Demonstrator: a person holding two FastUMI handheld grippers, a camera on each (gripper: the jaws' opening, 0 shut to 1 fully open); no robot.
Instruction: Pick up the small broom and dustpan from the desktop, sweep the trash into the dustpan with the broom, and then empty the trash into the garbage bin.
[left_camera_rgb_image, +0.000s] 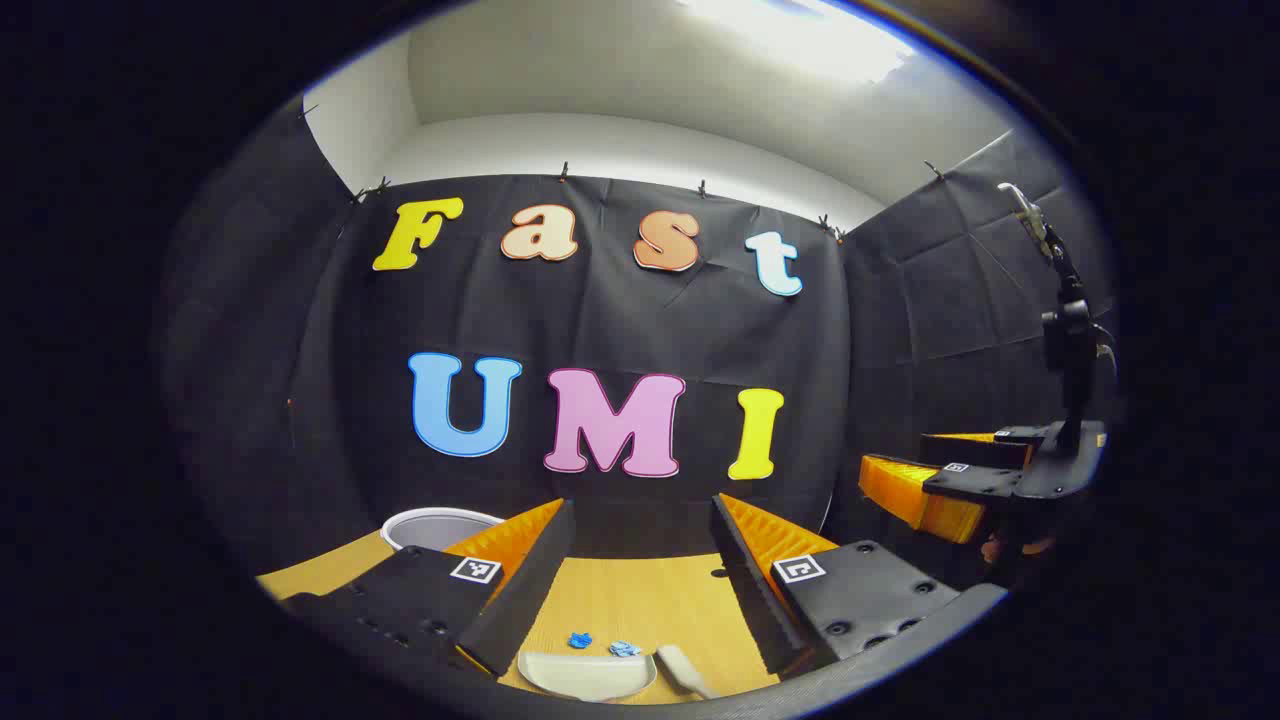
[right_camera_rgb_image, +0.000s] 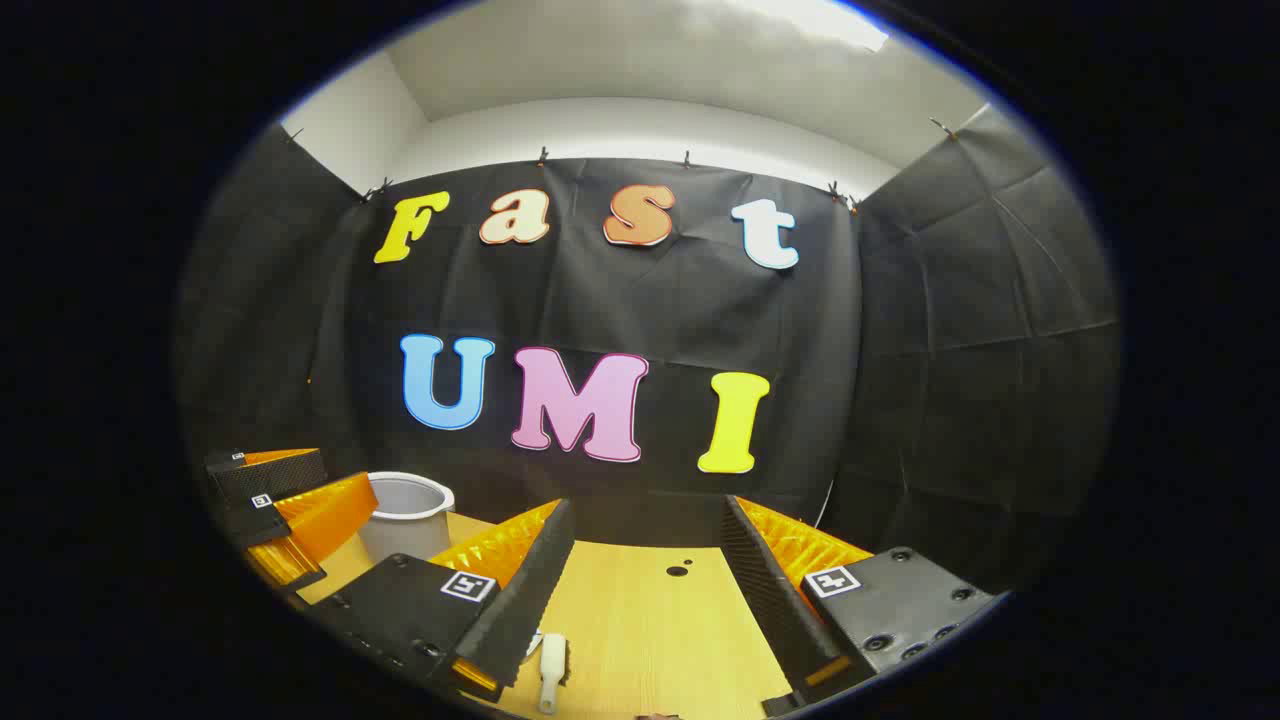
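While both hand-held grippers are hovering above the wooden surface (left_camera_rgb_image: 640, 600), neither is gripping anything. In the left gripper view, the left hand-held gripper (left_camera_rgb_image: 640, 570) is standing with its fingers spread wide apart, and between them, low in the view, the pale dustpan (left_camera_rgb_image: 585, 675) is lying flat on the surface with the small broom (left_camera_rgb_image: 680, 672) just beside it on the right. Two blue scraps of trash (left_camera_rgb_image: 602, 644) are sitting just behind the dustpan. The white garbage bin (left_camera_rgb_image: 435, 525) is standing at the far left of the surface, near the booth wall. The right hand-held gripper (right_camera_rgb_image: 645, 570) is likewise standing wide open, with the broom's handle showing beside its left finger in the right gripper view
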